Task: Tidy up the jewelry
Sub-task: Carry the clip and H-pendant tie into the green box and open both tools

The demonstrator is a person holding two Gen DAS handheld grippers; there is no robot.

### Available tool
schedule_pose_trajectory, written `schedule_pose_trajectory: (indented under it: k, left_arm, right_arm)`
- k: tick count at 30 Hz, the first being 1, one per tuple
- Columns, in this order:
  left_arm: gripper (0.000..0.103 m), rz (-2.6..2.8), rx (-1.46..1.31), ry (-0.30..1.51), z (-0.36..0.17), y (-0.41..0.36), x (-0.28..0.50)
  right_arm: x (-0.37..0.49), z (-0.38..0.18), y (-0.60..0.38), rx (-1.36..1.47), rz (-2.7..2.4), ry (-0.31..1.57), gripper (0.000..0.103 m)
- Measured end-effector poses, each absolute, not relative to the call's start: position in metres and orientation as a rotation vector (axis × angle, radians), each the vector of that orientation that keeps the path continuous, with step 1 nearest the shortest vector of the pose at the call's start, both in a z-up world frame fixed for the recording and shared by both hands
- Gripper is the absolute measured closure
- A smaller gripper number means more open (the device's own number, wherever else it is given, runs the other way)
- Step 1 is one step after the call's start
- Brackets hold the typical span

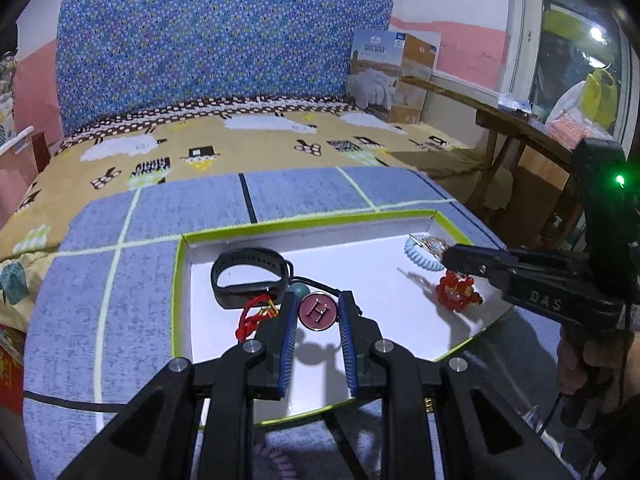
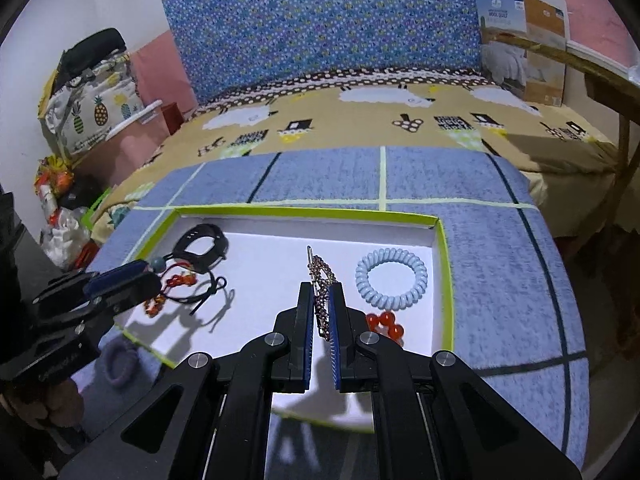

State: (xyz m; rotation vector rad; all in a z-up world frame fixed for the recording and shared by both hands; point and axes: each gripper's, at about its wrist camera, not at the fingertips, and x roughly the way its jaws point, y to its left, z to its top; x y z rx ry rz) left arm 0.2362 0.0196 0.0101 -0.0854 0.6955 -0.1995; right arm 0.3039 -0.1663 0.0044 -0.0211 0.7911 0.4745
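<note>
Both grippers work over a shallow white tray with a lime-green rim (image 2: 442, 240), which lies on a blue checked cloth (image 2: 500, 240) over the table.

The left gripper (image 1: 318, 312) holds a round pink pendant marked "H" (image 1: 317, 311) between its blue pads, jaws narrowed onto the disc, above the tray's near-left part. A black cord (image 1: 316, 282) trails from the pendant toward a teal bead (image 1: 299, 290). Just beyond lie a black wristband (image 1: 250, 276), near the far-left corner, and a red knotted cord (image 1: 252, 316).

The right gripper (image 2: 321, 308) is closed on a slim beaded hair clip (image 2: 320, 276), held edge-up with its tip pointing toward the tray's far edge. The clip appears to hang clear of the tray floor, though the view does not settle this.

To the right of the clip rests a pale blue spiral hair tie (image 2: 391, 278), near the right rim; a cluster of red beads (image 2: 386, 326) lies just nearer, beside the right finger.

Judgement on the step in hand: each piece wants a free patch of tray floor.
- Lower the clip into the open centre, left of the spiral tie, and lay it flat before opening.
- Keep the pendant's cord from dragging across the red cord and wristband, where it could snag.
- Open each jaw only once the piece rests, as the disc may roll.
</note>
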Motion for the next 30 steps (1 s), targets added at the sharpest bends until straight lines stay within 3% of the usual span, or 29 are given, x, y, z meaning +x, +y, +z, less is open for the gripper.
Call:
schedule_pose_trajectory:
  k: [16,27,30]
  left_arm:
    - [0.081,-0.210,-0.092,0.777,-0.012,0.021,0.244]
    - [0.081,-0.201,-0.062,0.773,-0.009,0.017,0.238]
    - [0.079,-0.210,-0.066,0.758,-0.003,0.017,0.232]
  right_arm:
    - [0.337,-0.018,-0.153,-0.057,0.456,0.869,0.096]
    - [0.326,-0.011,-0.150,-0.084,0.485,0.856,0.079]
    - [0.316,-0.002,-0.153,-0.080,0.495,0.830,0.079]
